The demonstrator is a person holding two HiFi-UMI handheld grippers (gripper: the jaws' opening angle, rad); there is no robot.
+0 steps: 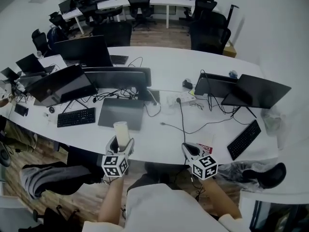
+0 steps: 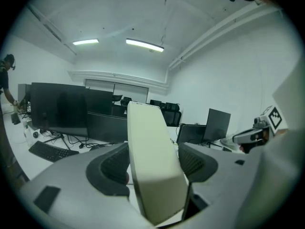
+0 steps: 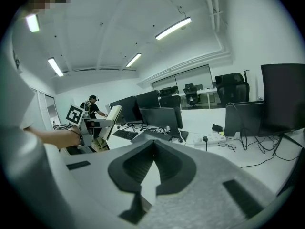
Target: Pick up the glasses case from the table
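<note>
Okay, left gripper [image 1: 119, 143] grips the case [image 2: 155, 166] upright, jaws wide around it, off the table [image 1: 164, 71] at its near edge. Right gripper [image 3: 152, 162] is closed and empty, nearby. Laptop [image 1: 120, 113] and keyboard [image 1: 76, 117] lie just beyond.

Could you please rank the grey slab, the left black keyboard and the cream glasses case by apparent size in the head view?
1. Flat dark grey rectangular slab.
2. Black keyboard at left.
3. Cream oblong glasses case. It is held up in the left gripper, nearer the camera, so its true size is likely smaller.
</note>
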